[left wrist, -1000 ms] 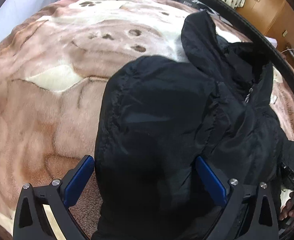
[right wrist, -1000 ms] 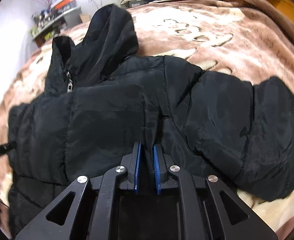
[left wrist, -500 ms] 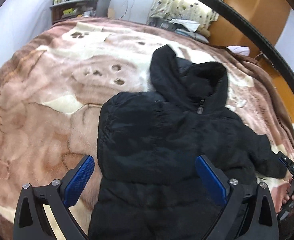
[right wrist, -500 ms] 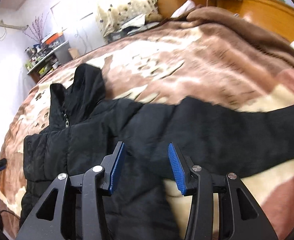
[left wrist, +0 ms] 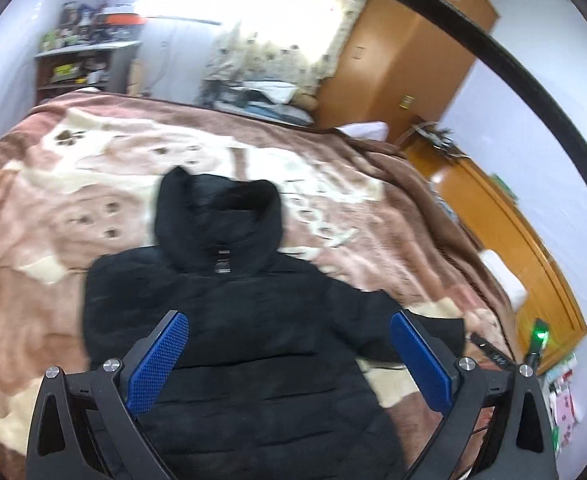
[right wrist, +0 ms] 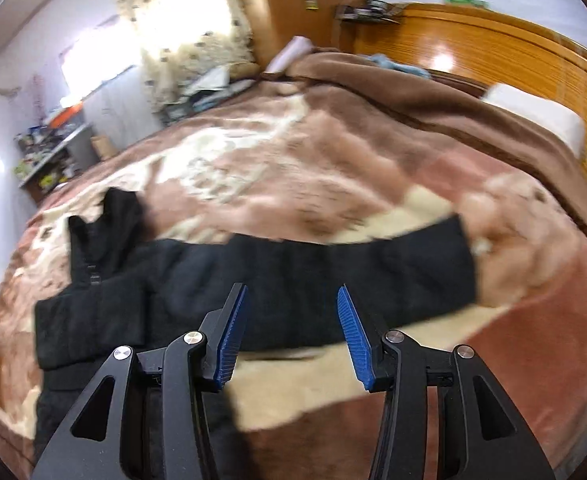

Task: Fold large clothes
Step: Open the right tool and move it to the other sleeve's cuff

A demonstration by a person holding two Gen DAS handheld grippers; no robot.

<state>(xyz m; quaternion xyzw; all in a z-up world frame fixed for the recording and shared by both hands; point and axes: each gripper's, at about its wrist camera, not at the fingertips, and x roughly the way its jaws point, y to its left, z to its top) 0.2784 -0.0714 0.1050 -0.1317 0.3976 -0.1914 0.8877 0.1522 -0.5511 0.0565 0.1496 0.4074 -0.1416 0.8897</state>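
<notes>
We see a bed (left wrist: 433,216) covered by a plush brown, pink and cream blanket (left wrist: 73,240) printed with paw marks. On the blanket lies a black hooded puffer jacket (left wrist: 253,340), front up, zipped to the collar, hood (left wrist: 217,216) pointing to the far side. Its sleeve (right wrist: 353,264) stretches flat out to the right across the blanket. Far right, beside the wooden headboard (right wrist: 513,52), a white pillow (right wrist: 533,116) rests at the blanket's edge.
</notes>
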